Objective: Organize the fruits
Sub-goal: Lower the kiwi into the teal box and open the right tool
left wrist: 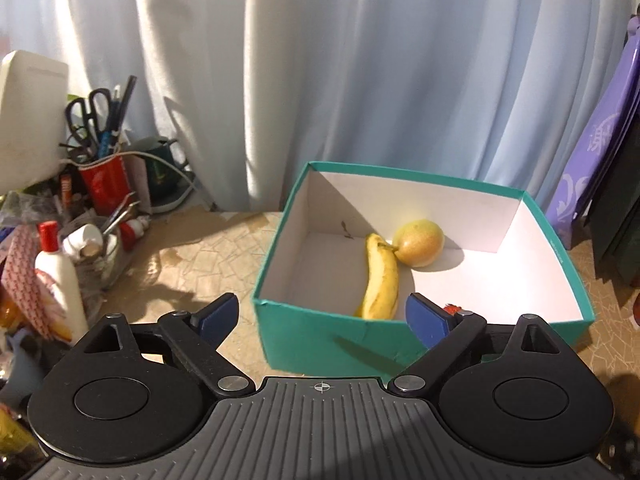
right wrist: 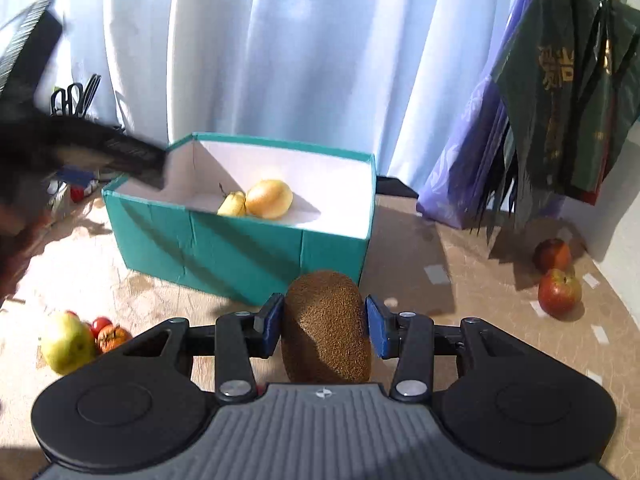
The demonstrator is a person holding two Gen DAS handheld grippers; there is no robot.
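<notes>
Carrying the kiwi (right wrist: 326,328) over the teal box (right wrist: 240,256) looks like the step in hand, and the box's near wall is the biggest hazard: it stands between the right gripper (right wrist: 325,326) and the white interior, so a low approach would likely drive the fruit into the cardboard and shove or tip the light box across the patterned tabletop (right wrist: 420,280). A second risk is collision with the left gripper (left wrist: 322,318), which hovers at the box's near-left corner, jaws spread wide and holding nothing; from the right wrist view it shows as a dark blur over the box's left rim, so both tools could meet above the opening. Smaller risks concern the fruit itself. The kiwi is rounded and fuzzy, and I judge that it could pivot or slip between the flat blue pads (right wrist: 274,326), or bruise if squeezed harder.

The kiwi sits between the right gripper's jaws, which are closed to a medium width with both pads against its sides, its long axis running forward toward the box. Inside the box, a banana (left wrist: 382,280) lies touching a yellow round fruit (left wrist: 418,242); dropping the kiwi from height could knock them. Left on the table are a green apple (right wrist: 66,342) beside small red fruits (right wrist: 108,332) and 2 red apples (right wrist: 558,290) well apart, near the hanging bags (right wrist: 560,120).
</notes>
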